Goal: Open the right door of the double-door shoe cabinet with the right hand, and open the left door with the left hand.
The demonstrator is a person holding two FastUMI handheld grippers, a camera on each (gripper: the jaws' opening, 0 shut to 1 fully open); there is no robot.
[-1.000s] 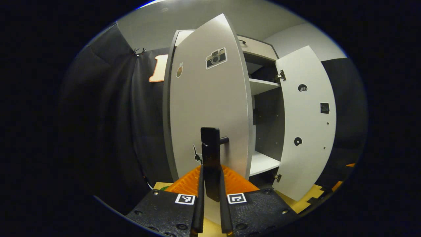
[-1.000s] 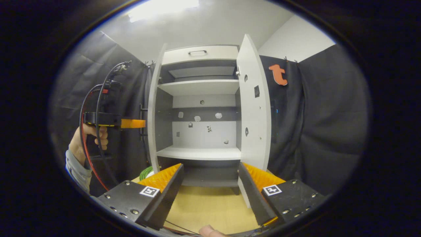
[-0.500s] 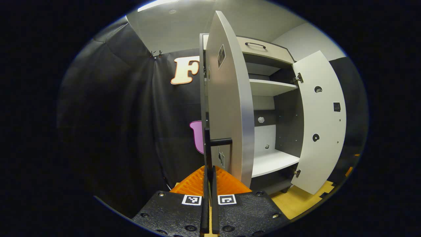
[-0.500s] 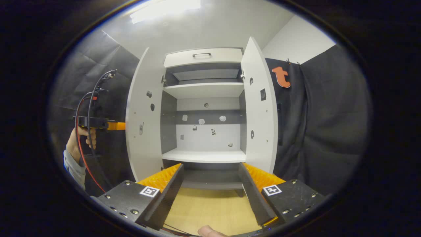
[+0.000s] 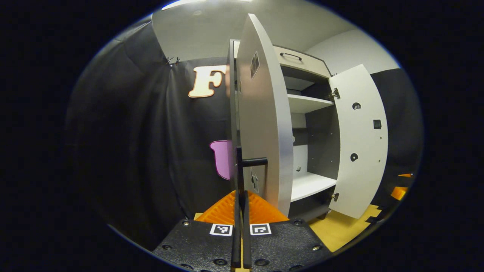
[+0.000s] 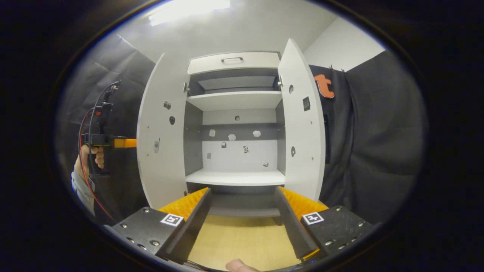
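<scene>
left door [image 6: 160, 132] seemingly slightly wider now

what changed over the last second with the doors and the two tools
The left door swung further out, from edge-on to wide open, pulled by the left tool, whose fingers stayed closed on the door's black handle. The right door stayed wide open, and the right tool stayed open and empty in front of the cabinet.

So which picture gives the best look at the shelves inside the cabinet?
The right gripper view: it faces the open cabinet squarely, showing both shelves and the back wall. The left gripper view catches them only partly, past the left door, seen nearly edge-on.
</scene>
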